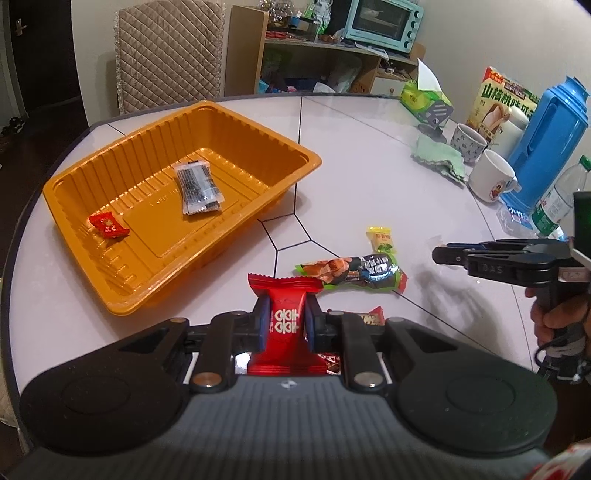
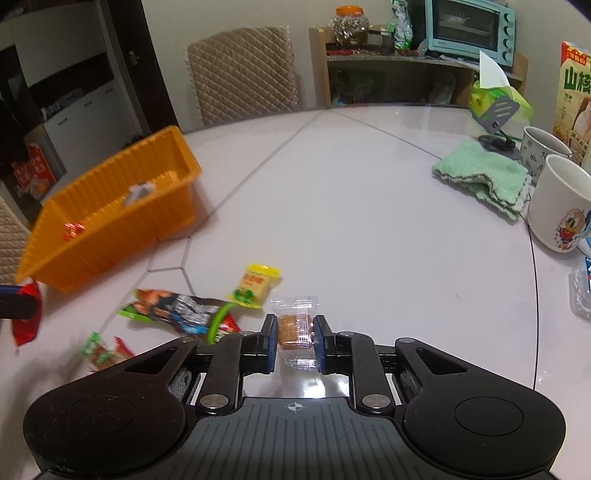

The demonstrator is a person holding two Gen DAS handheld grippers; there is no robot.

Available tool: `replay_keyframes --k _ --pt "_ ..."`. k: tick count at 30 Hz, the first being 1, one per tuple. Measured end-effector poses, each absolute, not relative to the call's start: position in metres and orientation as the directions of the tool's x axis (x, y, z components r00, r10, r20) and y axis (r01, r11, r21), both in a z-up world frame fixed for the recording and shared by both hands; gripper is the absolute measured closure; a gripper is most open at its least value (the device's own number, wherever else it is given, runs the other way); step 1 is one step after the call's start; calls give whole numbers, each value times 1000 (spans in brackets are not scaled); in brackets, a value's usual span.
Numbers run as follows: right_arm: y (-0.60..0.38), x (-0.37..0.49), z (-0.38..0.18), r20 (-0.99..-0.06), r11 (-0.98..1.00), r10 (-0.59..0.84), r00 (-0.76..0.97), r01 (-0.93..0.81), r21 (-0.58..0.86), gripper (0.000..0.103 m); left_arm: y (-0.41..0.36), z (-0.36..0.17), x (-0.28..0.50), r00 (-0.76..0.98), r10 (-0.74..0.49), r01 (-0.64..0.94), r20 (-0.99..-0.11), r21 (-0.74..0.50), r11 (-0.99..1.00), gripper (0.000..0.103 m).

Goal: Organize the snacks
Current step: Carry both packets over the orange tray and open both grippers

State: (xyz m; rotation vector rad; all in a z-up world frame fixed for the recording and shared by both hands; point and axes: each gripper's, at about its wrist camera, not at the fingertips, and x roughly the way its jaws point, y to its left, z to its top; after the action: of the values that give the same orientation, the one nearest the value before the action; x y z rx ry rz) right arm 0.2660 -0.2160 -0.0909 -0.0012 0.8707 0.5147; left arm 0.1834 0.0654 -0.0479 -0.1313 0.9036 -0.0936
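Note:
My left gripper (image 1: pixel 286 319) is shut on a red candy packet (image 1: pixel 284 325), held above the table near the front edge. The orange tray (image 1: pixel 258 127) lies ahead to the left, with a small red candy (image 1: pixel 108 226) and a dark clear-wrapped bar (image 1: pixel 197 188) inside. My right gripper (image 2: pixel 295 332) is shut on a clear-wrapped brown candy (image 2: pixel 293 329), just above the table. Loose on the table lie a yellow packet (image 2: pixel 255 285), a long green-and-black snack bag (image 2: pixel 181 312) and a small red-green packet (image 2: pixel 103 352). In the left wrist view the right gripper (image 1: pixel 443 254) shows side-on at the right.
At the right edge stand two mugs (image 2: pixel 557 201), a green cloth (image 2: pixel 484 177), a blue thermos (image 1: pixel 546 140), a water bottle (image 1: pixel 561 199), a snack box (image 1: pixel 502 99) and a tissue pack (image 2: pixel 498 99). A padded chair (image 2: pixel 243 74) and a shelf with a toaster oven (image 2: pixel 469 29) stand behind the table.

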Motion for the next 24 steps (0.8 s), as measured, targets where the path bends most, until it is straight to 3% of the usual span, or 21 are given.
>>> replay_keyframes --k 11,24 --pt "-187 246 -37 -662 785 576 479 -548 287 83 86 -21 180 656 -105 -29 -747 -164 986 86" --pt "-70 264 -4 -571 617 735 366 -710 339 83 128 0 198 707 -15 -133 -707 -154 979 86"
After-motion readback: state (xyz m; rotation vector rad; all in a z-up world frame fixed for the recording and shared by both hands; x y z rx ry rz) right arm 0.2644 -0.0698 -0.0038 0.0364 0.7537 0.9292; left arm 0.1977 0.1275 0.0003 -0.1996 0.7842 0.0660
